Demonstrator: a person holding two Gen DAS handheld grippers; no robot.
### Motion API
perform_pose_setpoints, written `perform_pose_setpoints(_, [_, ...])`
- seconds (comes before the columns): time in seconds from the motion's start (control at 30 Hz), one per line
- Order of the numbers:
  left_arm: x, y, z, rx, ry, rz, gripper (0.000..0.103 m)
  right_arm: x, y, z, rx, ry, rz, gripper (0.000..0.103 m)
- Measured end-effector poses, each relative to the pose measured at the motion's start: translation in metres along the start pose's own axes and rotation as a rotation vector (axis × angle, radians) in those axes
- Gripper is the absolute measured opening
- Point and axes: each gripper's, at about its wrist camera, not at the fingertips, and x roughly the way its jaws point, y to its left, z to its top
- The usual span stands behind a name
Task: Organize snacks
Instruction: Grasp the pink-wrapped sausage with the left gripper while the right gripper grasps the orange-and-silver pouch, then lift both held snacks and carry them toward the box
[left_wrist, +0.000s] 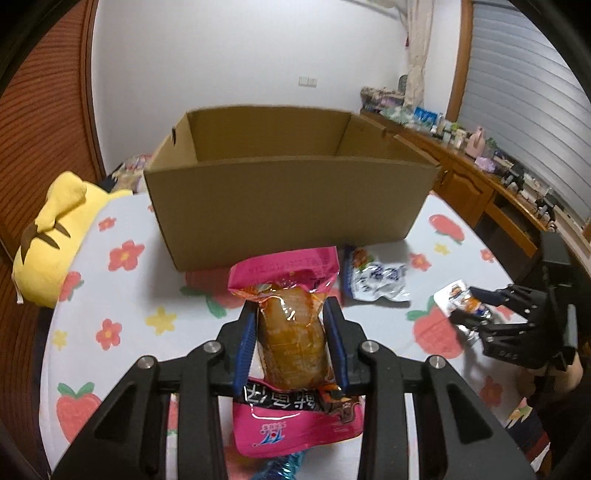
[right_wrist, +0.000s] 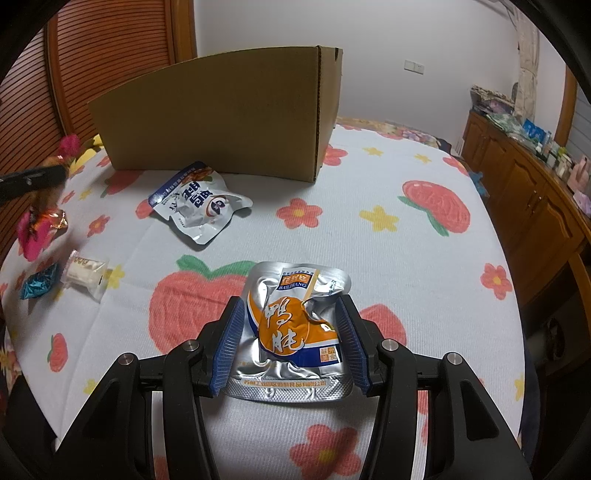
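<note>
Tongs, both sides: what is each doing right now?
Left tongs: shut on the pink snack pack.
Right tongs: shut on the silver-orange pouch.

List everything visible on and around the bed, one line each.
Cardboard box: 1, brown, open top, far side of the bedspread.
Pink snack pack: 1, pink with orange contents, held in the left gripper.
Silver-orange pouch: 1, between the right gripper's fingers.
White-blue pouch: 1, lying before the box.
White wrapped snack: 1, left part of the bedspread.
Blue wrapped candy: 1, beside the white snack.
Plush toy: 1, yellow, left of the box.
Bedspread: 1, white, strawberries and flowers.
Cabinet: 1, wooden, right wall, cluttered top.
Left gripper: shut on the pink pack.
Right gripper: closed around the pouch.
</note>
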Motion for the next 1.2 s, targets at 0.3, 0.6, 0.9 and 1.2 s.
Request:
perform_pose_setpoints(0.3, [-0.027,-0.023,0.005,0.032,-0.063,-0.037,0.033,0.0,0.0,0.0,-0.001,-0.001,0.001,0.052])
perform_pose_setpoints(0.6, [-0.031,-0.032,0.003,0.045,-0.075,-0.049,0.033,-0.005,-0.002,0.0,0.017,-0.014,0.016,0.039])
perform_pose_setpoints(0.9, [-0.031,-0.027,-0.001,0.031,-0.074,-0.054,0.033,-0.017,0.011,0.002,-0.037,-0.056,0.017,0.03])
perform_pose_setpoints(1.2, [-0.031,-0.026,-0.002,0.029,-0.075,-0.056,0.033,-0.027,0.009,0.012,-0.023,-0.063,0.054,0.011])
